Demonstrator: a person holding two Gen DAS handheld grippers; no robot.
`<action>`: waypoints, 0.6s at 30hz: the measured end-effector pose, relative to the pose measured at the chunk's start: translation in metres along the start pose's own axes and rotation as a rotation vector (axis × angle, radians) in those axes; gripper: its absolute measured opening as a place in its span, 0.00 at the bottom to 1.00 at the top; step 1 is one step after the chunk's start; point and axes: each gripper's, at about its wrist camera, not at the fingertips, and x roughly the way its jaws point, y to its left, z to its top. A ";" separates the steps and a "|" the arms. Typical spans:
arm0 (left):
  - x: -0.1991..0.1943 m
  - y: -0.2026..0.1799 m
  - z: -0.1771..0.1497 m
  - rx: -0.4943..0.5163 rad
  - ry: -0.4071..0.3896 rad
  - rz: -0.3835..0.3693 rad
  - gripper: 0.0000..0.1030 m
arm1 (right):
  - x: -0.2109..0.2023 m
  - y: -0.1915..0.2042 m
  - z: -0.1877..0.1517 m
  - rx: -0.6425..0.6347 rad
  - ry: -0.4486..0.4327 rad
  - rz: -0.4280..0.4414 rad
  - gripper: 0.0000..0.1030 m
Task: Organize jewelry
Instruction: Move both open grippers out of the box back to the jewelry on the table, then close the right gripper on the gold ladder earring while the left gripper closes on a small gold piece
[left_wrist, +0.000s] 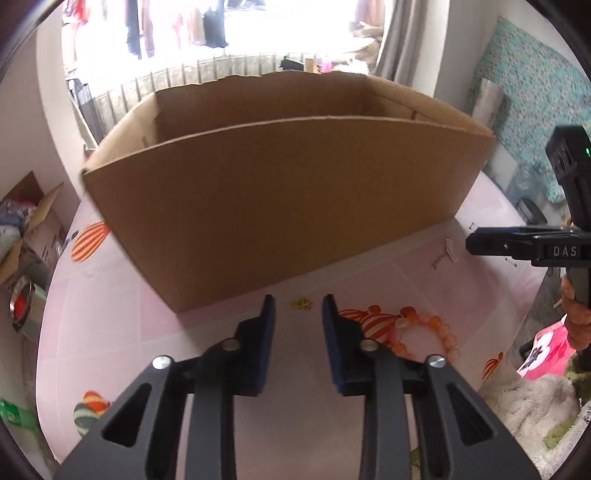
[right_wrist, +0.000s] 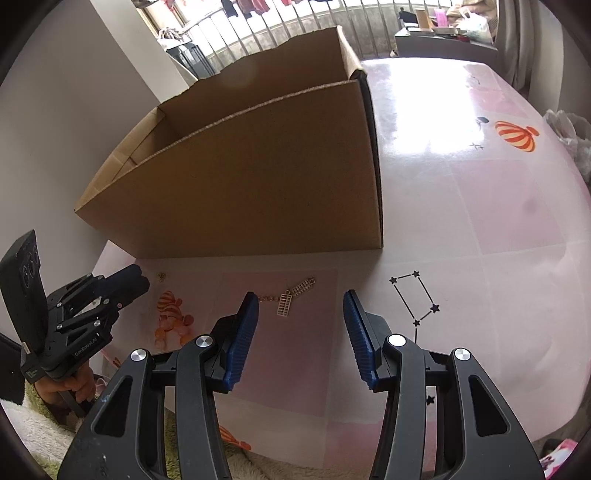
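A small yellow-gold trinket (left_wrist: 302, 304) lies on the pink table, just ahead of my left gripper (left_wrist: 298, 307) and in line with the narrow gap between its blue pads. The pads do not touch it. To its right lies an orange bead bracelet (left_wrist: 424, 334), partly hidden behind the right finger. A gold chain earring with ladder-like charms (right_wrist: 291, 297) lies on the table between and just beyond the tips of my right gripper (right_wrist: 300, 295), which stands wide open and holds nothing. In the left wrist view the same earring (left_wrist: 447, 254) lies below the right gripper (left_wrist: 476, 242).
A large open cardboard box (left_wrist: 277, 206) stands on the table right behind the jewelry, and its tall front wall (right_wrist: 258, 192) is close to both grippers. A fluffy mat (left_wrist: 528, 406) covers the near edge. A hand (right_wrist: 70, 387) holds the left gripper (right_wrist: 142, 282).
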 end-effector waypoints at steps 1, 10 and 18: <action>0.002 -0.001 0.001 0.008 0.004 0.001 0.19 | 0.002 0.000 0.001 -0.007 0.005 -0.004 0.46; 0.019 -0.007 0.005 0.043 0.041 0.010 0.14 | 0.004 0.001 0.004 -0.029 0.006 0.002 0.46; 0.020 -0.017 0.004 0.119 0.023 0.062 0.03 | 0.004 -0.001 0.002 -0.032 -0.004 -0.008 0.46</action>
